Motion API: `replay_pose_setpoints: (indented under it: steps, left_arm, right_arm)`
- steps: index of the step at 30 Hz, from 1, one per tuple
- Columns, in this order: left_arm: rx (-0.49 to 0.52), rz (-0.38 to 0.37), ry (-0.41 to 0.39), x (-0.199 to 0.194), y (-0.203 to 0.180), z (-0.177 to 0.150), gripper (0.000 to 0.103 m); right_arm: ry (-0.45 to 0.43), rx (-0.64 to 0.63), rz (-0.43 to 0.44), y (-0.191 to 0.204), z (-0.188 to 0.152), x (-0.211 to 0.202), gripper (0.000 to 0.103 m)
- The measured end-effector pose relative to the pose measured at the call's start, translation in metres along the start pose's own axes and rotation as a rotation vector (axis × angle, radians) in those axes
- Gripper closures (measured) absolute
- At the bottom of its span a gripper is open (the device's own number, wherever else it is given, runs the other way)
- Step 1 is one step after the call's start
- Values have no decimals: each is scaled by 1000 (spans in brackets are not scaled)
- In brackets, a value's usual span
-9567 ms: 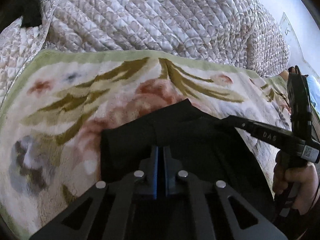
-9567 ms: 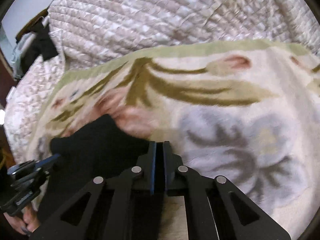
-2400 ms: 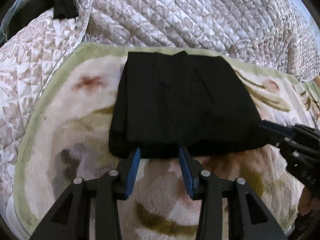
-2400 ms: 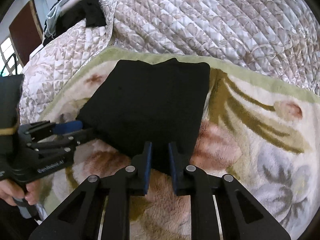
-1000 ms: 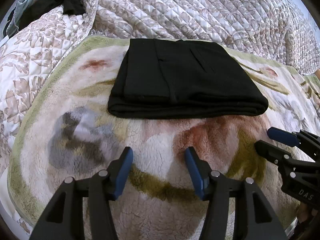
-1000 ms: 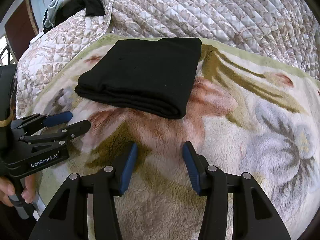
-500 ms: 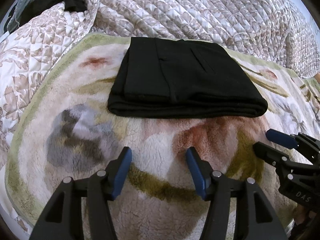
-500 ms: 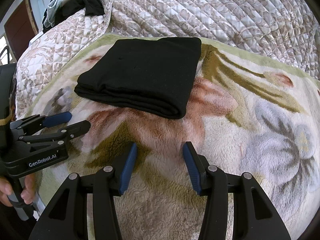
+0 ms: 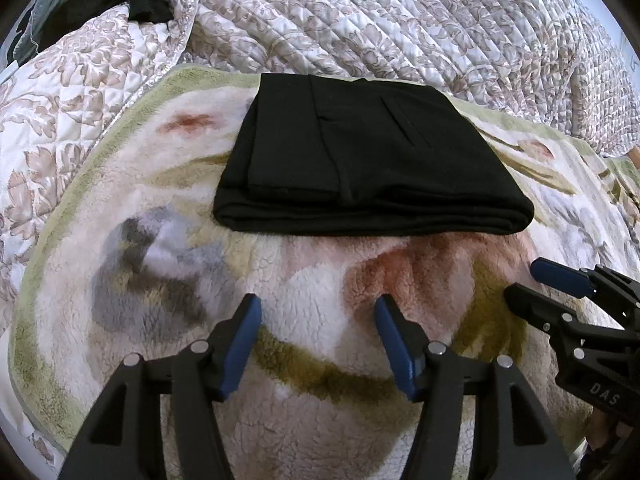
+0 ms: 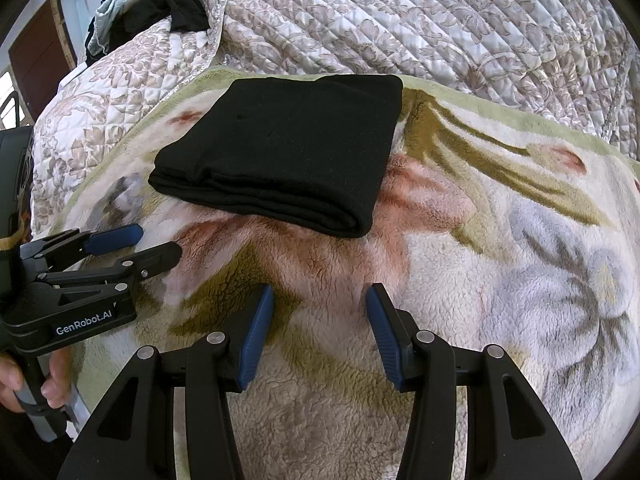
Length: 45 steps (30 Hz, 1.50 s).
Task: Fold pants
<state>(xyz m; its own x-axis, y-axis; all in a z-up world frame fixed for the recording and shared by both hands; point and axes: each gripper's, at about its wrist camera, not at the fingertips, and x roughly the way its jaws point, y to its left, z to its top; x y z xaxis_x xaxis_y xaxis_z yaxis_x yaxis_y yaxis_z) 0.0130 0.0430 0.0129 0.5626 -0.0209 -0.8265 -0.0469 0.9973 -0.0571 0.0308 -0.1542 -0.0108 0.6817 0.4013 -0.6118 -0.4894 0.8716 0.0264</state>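
The black pants [image 9: 360, 160] lie folded into a neat rectangle on the floral fleece blanket [image 9: 320, 280]; they also show in the right wrist view [image 10: 288, 140]. My left gripper [image 9: 318, 308] is open and empty, a short way back from the folded edge. My right gripper [image 10: 318, 294] is open and empty, also back from the pants. Each gripper shows in the other's view: the right one [image 9: 536, 280] at the right edge, the left one [image 10: 156, 242] at the left, held by a hand.
A quilted floral bedspread [image 9: 400, 20] is bunched up behind the blanket. Dark clothes [image 10: 168, 4] are piled at the far left corner. The blanket's green border [image 9: 36, 340] ends near the bed's edge on the left.
Over the last second both grippers stay open and back from the folded pants with little movement. Earlier they were closed on the fabric, then released it folded.
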Motion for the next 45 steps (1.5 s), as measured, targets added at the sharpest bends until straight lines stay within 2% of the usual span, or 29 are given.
replay_pose_setpoints:
  steps: [6, 11, 20, 28, 36, 45]
  left_arm:
    - [-16, -28, 19, 1, 2, 2, 35]
    - [-1, -34, 14, 1, 1, 0, 34]
    - [-4, -24, 11, 1, 0, 0, 33]
    - [4, -19, 18, 5, -3, 2, 25]
    - [11, -44, 16, 5, 0, 1, 25]
    - [20, -29, 14, 4, -3, -1, 24]
  right_arm:
    - [0, 23, 29, -5, 0, 1, 51]
    - [-6, 8, 9, -2, -1, 0, 51]
    - [-6, 2, 6, -1, -1, 1, 51]
    - [-11, 0, 9, -2, -1, 1, 51]
    - [-15, 6, 13, -1, -2, 0, 50]
    - [-23, 7, 13, -2, -2, 1, 50]
